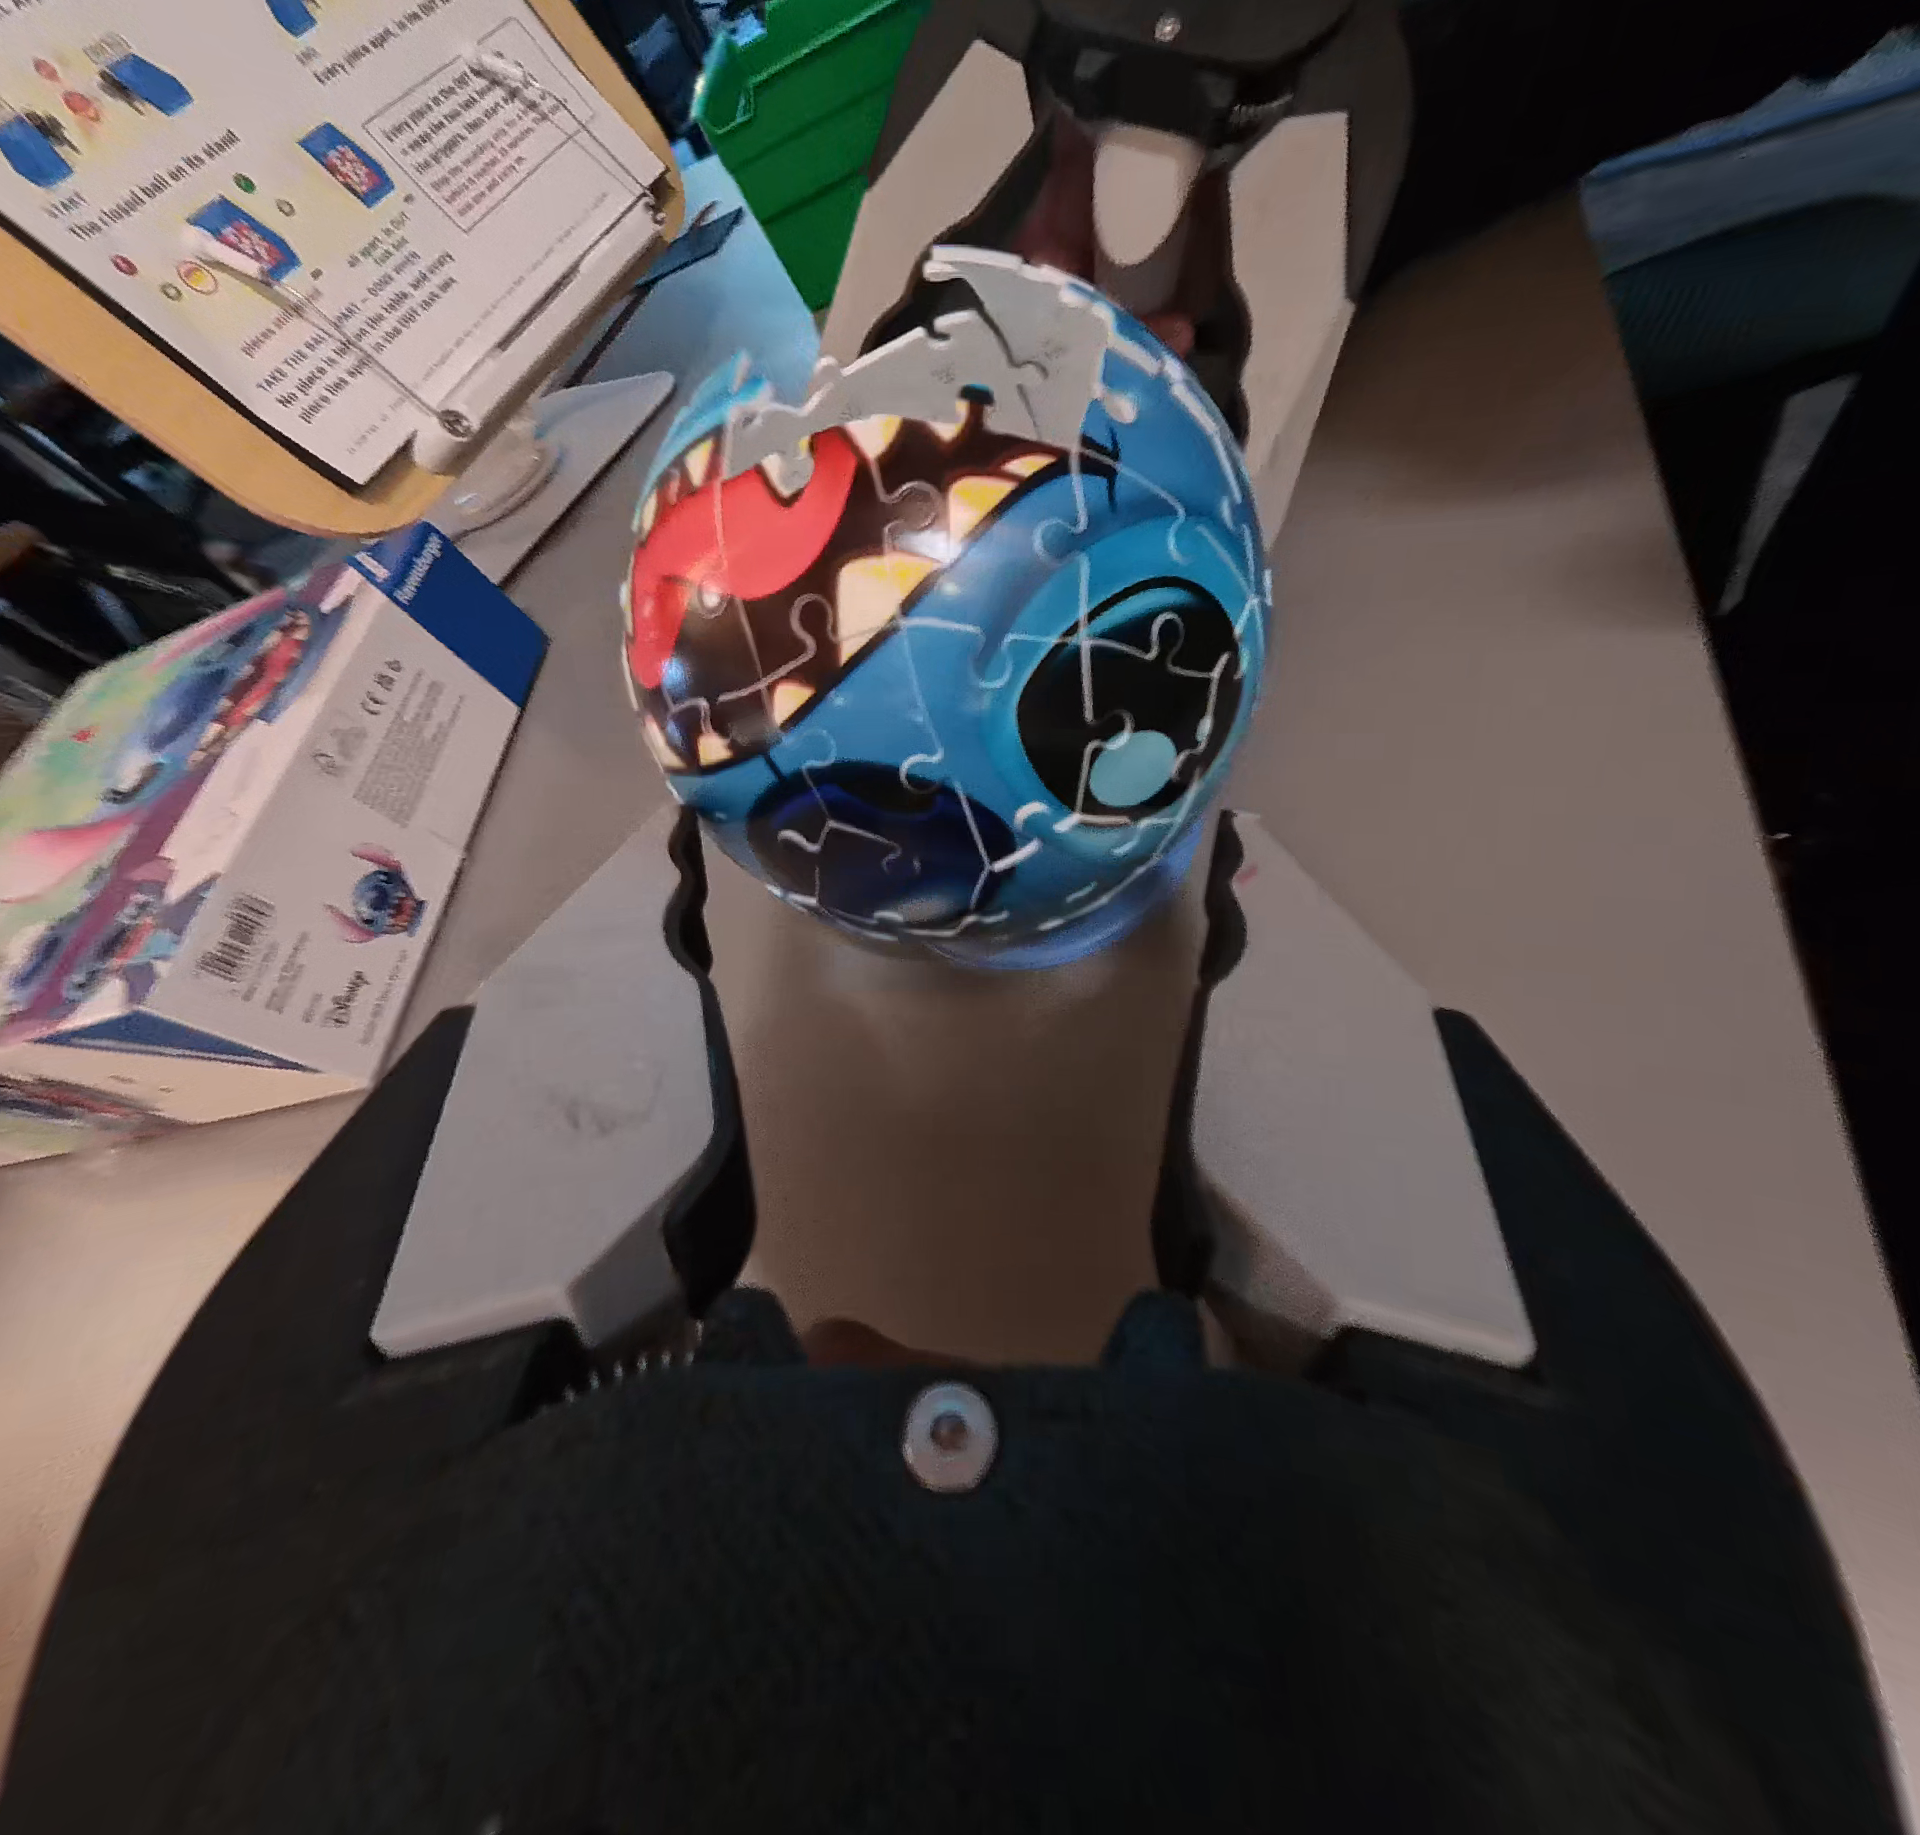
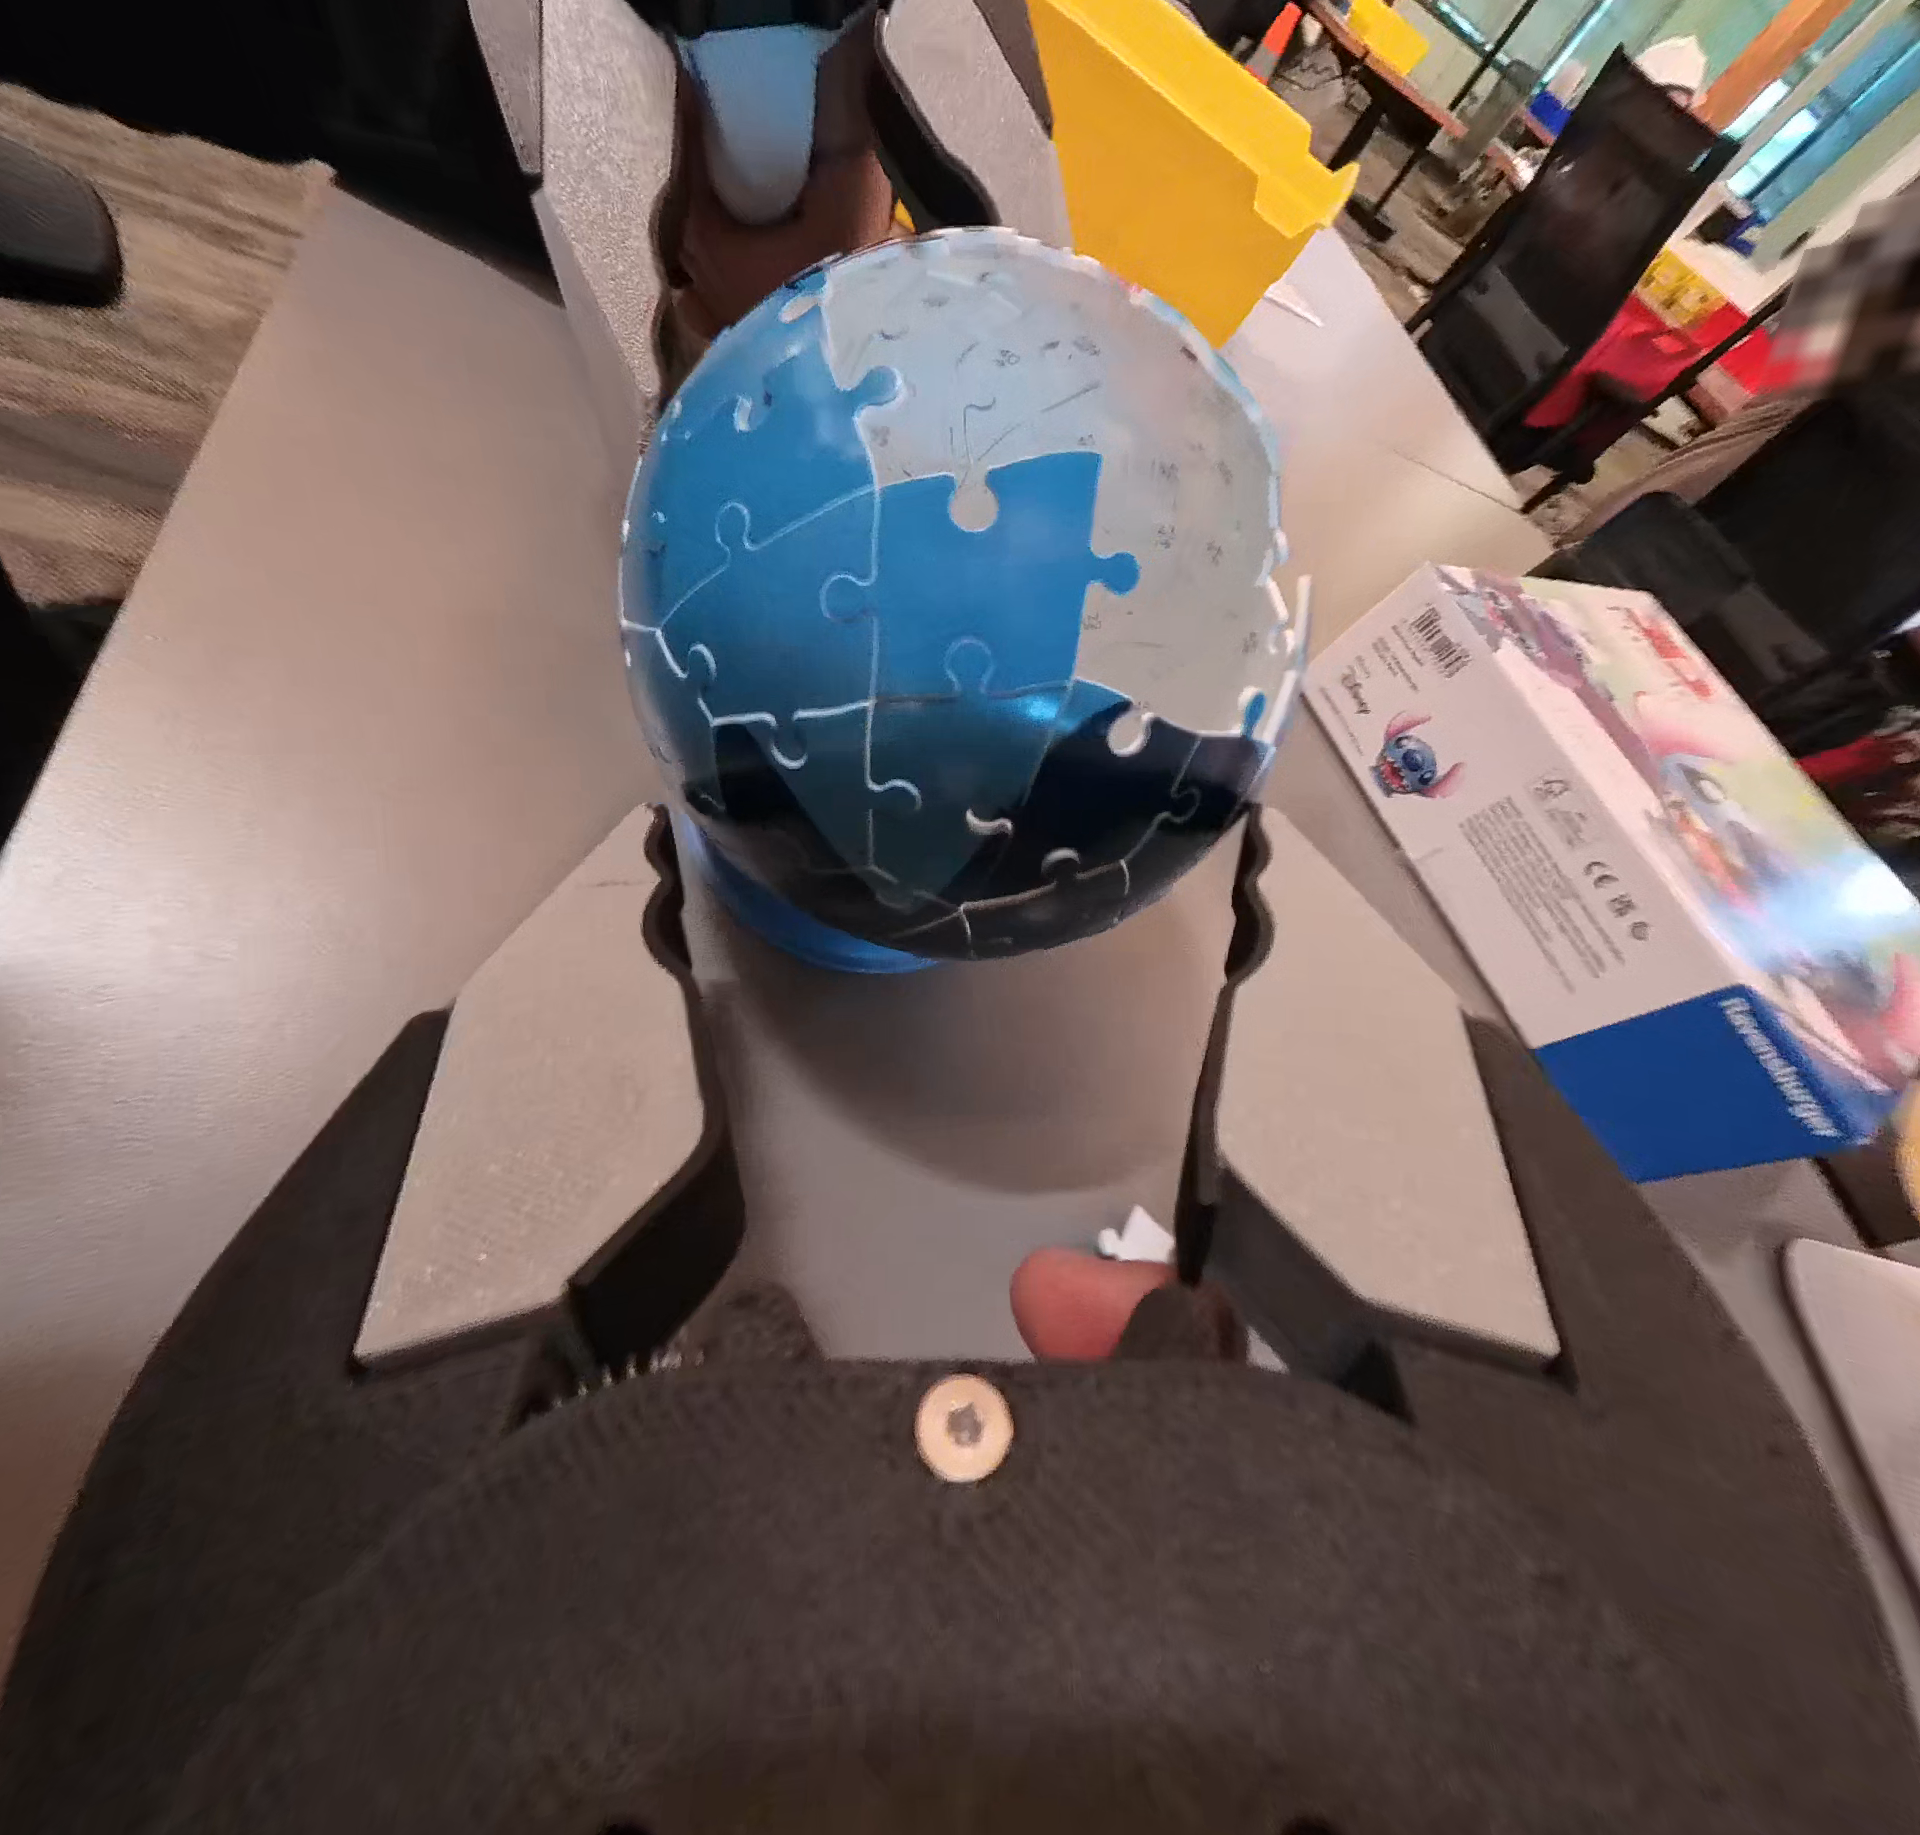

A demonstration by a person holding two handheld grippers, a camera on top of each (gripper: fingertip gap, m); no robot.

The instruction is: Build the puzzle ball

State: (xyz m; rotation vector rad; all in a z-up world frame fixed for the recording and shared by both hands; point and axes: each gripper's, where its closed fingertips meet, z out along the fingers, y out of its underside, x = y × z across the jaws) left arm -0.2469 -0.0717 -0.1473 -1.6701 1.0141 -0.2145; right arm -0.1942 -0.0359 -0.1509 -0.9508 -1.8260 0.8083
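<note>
The puzzle ball (image 1: 935, 642) stands on a blue ring stand (image 1: 1091, 938) on the grey table. It shows a red mouth with teeth and a dark eye. Its top is open, with white piece backs around the gap. In the right wrist view the ball (image 2: 810, 622) is plain blue with a large gap (image 2: 1143, 455). My left gripper (image 1: 954, 840) and right gripper (image 2: 956, 840) face each other, jaws spread wide, tips beside the ball's lower sides. I cannot tell whether they press it. A small white piece (image 2: 1138, 1229) lies by a person's fingertip (image 2: 1081, 1307) at the right gripper's base.
The puzzle box (image 1: 260, 829) lies left of the ball; it also shows in the right wrist view (image 2: 1621, 829). An instruction sheet on a stand (image 1: 312, 154) leans at the back left. A green bin (image 1: 831, 71) and a yellow bin (image 2: 1164, 123) stand beyond the ball. The left gripper's tips are roughly 8 cm from the right gripper's.
</note>
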